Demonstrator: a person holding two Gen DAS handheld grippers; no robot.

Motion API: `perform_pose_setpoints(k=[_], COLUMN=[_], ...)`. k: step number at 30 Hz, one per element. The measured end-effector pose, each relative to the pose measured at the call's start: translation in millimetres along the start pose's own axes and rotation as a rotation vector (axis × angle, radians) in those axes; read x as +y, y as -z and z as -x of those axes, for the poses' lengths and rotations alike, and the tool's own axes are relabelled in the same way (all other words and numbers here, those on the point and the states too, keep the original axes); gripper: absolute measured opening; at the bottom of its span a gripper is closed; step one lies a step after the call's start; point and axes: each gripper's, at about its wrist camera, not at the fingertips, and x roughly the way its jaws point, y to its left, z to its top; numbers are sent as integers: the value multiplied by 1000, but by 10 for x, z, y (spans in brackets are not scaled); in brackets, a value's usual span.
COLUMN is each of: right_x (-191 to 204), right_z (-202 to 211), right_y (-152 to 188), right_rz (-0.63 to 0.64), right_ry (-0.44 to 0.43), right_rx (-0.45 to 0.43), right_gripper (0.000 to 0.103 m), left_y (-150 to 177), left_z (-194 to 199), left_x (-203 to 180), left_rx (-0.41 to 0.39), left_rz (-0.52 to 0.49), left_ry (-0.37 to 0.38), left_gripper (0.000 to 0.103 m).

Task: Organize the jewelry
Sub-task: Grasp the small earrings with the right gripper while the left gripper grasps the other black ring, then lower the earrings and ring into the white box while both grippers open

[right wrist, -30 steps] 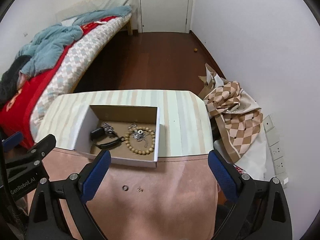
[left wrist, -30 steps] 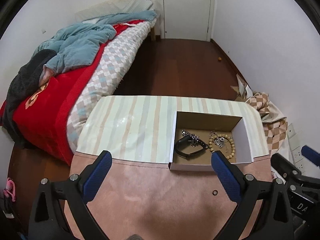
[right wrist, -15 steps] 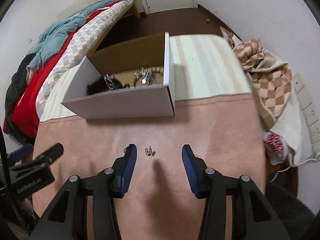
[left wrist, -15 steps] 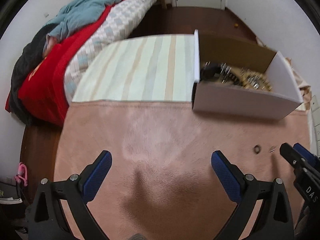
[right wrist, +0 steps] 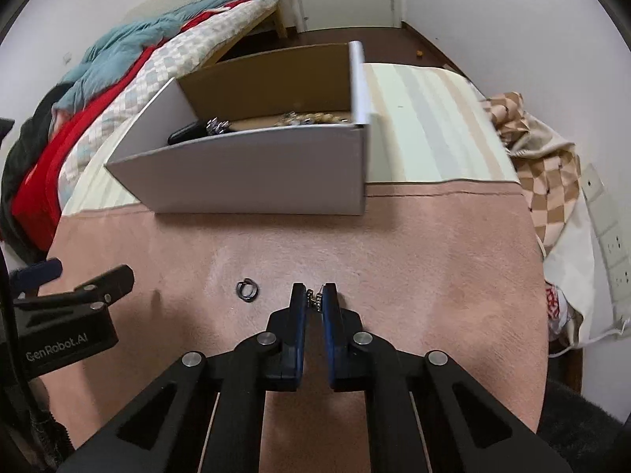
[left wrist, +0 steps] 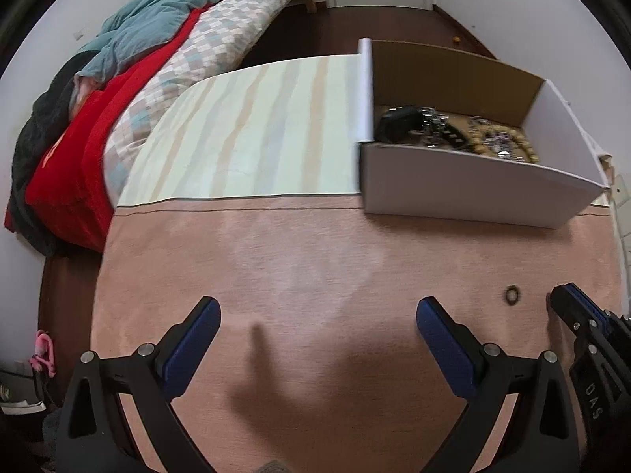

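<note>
Right gripper [right wrist: 314, 300] has closed onto small earring [right wrist: 314, 298] on pink cloth [right wrist: 414, 276]; ring [right wrist: 247, 288] beside; left gripper [left wrist: 315, 333] wide open, empty.

Right gripper pinching down low, left one hanging wide open

The right gripper [right wrist: 316, 298] is sitting low over the surface with its blue-padded fingers [right wrist: 329, 295] nearly closed, squeezing a tiny metal earring [right wrist: 314, 299] between the tips. The left gripper [left wrist: 317, 315] is hovering off to its left, jaws spread wide with nothing between them. In the left wrist view, the right gripper's tip [left wrist: 568, 303] is poking in from the right edge.
</note>
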Motion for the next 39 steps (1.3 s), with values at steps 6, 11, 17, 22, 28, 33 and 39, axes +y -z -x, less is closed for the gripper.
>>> perform_pose_setpoints(k=[6,11,17,22,28,33,39], right_x=[-447,-682,-797,-795,-738,-585,-320], right_z=[222,312,377,406,474,656,661], right_y=[-13,-8,-30,-47,-97,-293,-954], right_rz=[-115,-159,-183,-188,-193,-171,-125], right_ry=[39,79,90,96,63,-23,-169], right_rx=[-31,-40,-51,-64,-73,-88,-62], right_gripper=[8,8,8,9,9,9,8], left_y=[-1,-6,29,56,25,-254,-924], left_z=[45,63,18,39,156,538,637], left_x=[-396,-759,-978,-1009,-929,-688,-336], left_rx=[-8,-26,-10,-29,-49,-101,-108], left_rz=[-44,-113,-150,-166,-164,-125,-59], left_ry=[95,150,186,209,235,288,348], left_gripper=[101,83,35,10,10,10,10])
